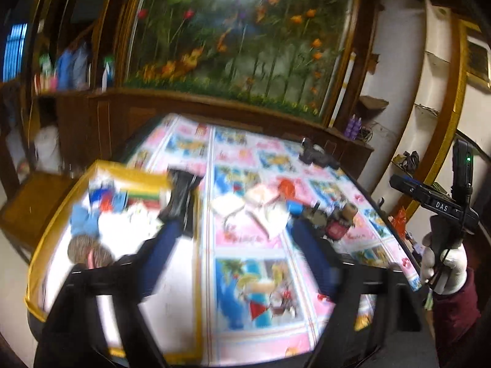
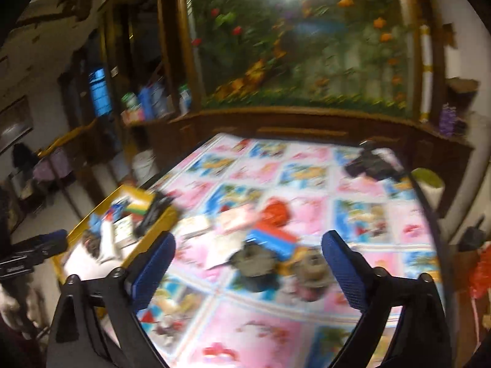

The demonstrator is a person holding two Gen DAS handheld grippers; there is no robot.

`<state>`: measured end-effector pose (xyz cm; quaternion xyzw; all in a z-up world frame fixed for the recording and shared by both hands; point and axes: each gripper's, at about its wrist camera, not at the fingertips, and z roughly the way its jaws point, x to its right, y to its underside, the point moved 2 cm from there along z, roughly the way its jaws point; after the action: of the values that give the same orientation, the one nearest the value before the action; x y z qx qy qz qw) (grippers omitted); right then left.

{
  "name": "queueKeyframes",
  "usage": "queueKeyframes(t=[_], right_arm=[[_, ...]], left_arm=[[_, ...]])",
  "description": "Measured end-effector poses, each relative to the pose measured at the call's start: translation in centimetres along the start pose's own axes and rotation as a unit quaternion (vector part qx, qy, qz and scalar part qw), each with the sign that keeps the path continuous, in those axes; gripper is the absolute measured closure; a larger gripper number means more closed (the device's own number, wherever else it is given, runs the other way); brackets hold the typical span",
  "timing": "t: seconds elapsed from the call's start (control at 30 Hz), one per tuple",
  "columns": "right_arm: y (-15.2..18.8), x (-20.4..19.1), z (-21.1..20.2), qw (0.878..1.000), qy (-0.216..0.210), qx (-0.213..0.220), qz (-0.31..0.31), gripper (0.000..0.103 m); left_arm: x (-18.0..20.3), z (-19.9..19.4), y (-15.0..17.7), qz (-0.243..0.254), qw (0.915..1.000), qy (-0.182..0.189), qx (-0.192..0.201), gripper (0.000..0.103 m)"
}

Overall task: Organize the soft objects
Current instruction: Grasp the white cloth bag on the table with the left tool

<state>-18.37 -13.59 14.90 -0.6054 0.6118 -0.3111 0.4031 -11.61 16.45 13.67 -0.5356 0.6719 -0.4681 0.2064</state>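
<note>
Both views are blurred by motion. A yellow-rimmed white tray point(image 1: 61, 196) sits at the table's left and holds several soft items, among them a blue cloth point(image 1: 83, 220), a striped sponge point(image 1: 144, 196) and a brown round plush point(image 1: 89, 248). My left gripper point(image 1: 233, 233) is open and empty, above the tray's right edge. Loose soft items lie mid-table: pale sponges point(image 1: 242, 202), a red item point(image 2: 276, 211), a blue-and-red block point(image 2: 273, 239), two grey-brown plush pieces point(image 2: 254, 260). My right gripper point(image 2: 248, 245) is open and empty, above those pieces; the tray also shows in its view point(image 2: 159, 224).
The table has a pink and blue cartoon cloth point(image 2: 307, 171). A black device point(image 2: 371, 161) lies at its far right corner. A wooden cabinet with a flower mural point(image 1: 245, 46) stands behind. The gloved right hand holding its gripper handle point(image 1: 445, 214) shows at the right edge.
</note>
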Motion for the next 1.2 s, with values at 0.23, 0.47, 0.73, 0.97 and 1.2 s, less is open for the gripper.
queueKeyframes(t=[0.23, 0.47, 0.73, 0.97, 1.2], right_arm=[[4.3, 3.5, 0.5, 0.998, 0.017, -0.036, 0.044, 0.001], [6.6, 8.2, 3.1, 0.988, 0.0, -0.083, 0.131, 0.001], [6.1, 14.6, 7.5, 0.975, -0.012, -0.106, 0.197, 0.001], [4.7, 18.0, 8.7, 0.962, 0.001, -0.136, 0.235, 0.001], [3.3, 18.6, 15.8, 0.946, -0.013, -0.209, 0.246, 0.001]], left_arm=[[2.7, 8.2, 3.8, -0.021, 0.9846, 0.037, -0.169, 0.002], [6.1, 11.9, 2.3, 0.099, 0.9779, 0.059, -0.174, 0.011], [8.9, 20.8, 1.9, 0.242, 0.9384, 0.084, -0.232, 0.026], [9.9, 25.7, 2.1, 0.291, 0.9156, 0.105, -0.257, 0.026], [9.7, 27.2, 3.1, 0.263, 0.9083, 0.132, -0.297, 0.078]])
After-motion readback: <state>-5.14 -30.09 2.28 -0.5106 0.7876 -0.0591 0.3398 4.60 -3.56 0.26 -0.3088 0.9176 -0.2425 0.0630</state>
